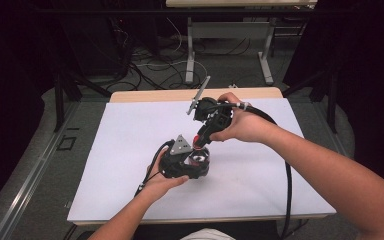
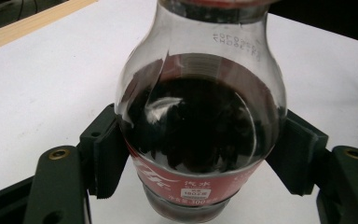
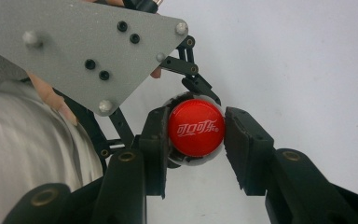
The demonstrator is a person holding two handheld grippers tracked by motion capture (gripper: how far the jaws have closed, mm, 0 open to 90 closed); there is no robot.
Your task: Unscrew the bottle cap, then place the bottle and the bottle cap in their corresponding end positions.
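Observation:
A small cola bottle (image 2: 200, 126) with dark liquid and a red label stands upright on the white table cover (image 1: 125, 135). My left gripper (image 2: 200, 140) comes in level from the near side and is shut on the bottle's belly, one ribbed pad pressing each side. The bottle's red cap (image 3: 196, 128) carries white lettering. From straight above, my right gripper (image 3: 196, 133) is shut on that cap, with a jaw on either side. In the high view the right gripper (image 1: 198, 142) points down over the left gripper (image 1: 190, 164) near the table's middle.
The left gripper's grey three-cornered plate (image 3: 74, 46) lies close beside the cap. A cable (image 1: 286, 175) trails from the right gripper over the table's front edge. White cover stretches to the left and right of the bottle. Table legs and cables stand on the floor behind.

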